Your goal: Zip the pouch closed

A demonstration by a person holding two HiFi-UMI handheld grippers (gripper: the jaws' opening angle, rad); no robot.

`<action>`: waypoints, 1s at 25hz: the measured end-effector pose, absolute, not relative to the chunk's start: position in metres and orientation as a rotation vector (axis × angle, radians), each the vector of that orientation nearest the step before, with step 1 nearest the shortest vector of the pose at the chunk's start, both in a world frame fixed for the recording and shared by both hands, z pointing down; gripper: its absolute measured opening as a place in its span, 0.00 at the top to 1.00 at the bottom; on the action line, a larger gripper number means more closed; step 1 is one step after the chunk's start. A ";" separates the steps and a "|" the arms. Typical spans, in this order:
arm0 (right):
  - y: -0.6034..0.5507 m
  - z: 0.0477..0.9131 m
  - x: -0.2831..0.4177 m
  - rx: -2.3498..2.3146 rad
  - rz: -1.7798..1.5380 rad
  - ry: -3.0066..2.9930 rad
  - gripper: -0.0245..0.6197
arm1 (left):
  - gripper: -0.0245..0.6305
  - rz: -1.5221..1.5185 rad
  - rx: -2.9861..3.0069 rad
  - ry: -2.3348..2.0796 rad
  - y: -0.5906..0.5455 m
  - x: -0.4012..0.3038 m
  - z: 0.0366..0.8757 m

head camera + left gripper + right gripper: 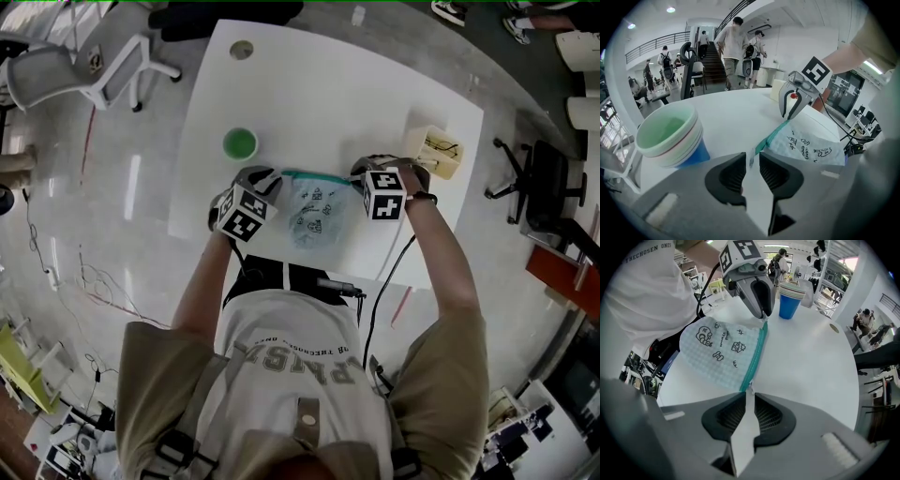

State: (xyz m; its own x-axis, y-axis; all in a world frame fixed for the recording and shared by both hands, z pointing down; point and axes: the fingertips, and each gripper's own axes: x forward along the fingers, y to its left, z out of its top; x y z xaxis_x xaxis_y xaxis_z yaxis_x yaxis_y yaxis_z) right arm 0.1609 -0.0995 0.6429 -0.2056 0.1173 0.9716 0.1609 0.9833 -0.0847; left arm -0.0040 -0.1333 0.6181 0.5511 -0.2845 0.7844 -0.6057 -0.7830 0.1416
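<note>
A: Where's the pouch (314, 214)?
B: Flat at the near edge of the table (328, 84), teal zip (755, 356) along its far side, a gripper at each end
A: Clamped?
B: No. The left gripper (751, 163) has its jaws apart at the left corner, and the right gripper (749, 401) is slightly parted at the zip's right end
A: Why both ends?
B: One anchors, one pulls. I'd judge the zip closed

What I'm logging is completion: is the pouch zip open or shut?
Shut, apparently: the teal zip along the pouch is one unbroken strip, no gap.
</note>
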 end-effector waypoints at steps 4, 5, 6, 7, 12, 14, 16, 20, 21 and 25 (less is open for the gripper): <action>-0.098 0.638 0.160 -0.168 -0.032 -1.805 0.87 | 0.81 1.097 2.393 -0.735 -0.133 -0.005 0.616; -0.099 0.636 0.160 -0.149 -0.037 -1.815 0.87 | 0.81 1.091 2.393 -0.740 -0.133 -0.005 0.615; -0.101 0.633 0.159 -0.124 -0.041 -1.829 0.87 | 0.81 1.086 2.391 -0.745 -0.132 -0.006 0.614; -0.103 0.630 0.158 -0.092 -0.039 -1.849 0.87 | 0.81 1.081 2.390 -0.749 -0.132 -0.006 0.613; -0.123 0.592 0.144 0.205 0.081 -2.040 0.86 | 0.82 1.030 2.407 -0.787 -0.132 -0.007 0.601; -0.133 0.570 0.143 0.384 0.128 -2.125 0.86 | 0.82 1.000 2.418 -0.815 -0.132 -0.007 0.593; -0.141 0.547 0.146 0.575 0.166 -2.196 0.86 | 0.82 0.967 2.446 -0.848 -0.133 -0.006 0.581; -0.149 0.498 0.161 0.993 0.211 -2.318 0.85 | 0.82 0.921 2.511 -0.917 -0.137 -0.005 0.547; -0.148 0.487 0.168 1.103 0.230 -2.333 0.85 | 0.82 0.913 2.526 -0.941 -0.138 -0.006 0.537; -0.137 0.442 0.189 1.480 0.254 -2.373 0.80 | 0.78 0.789 2.566 -1.122 -0.149 -0.015 0.490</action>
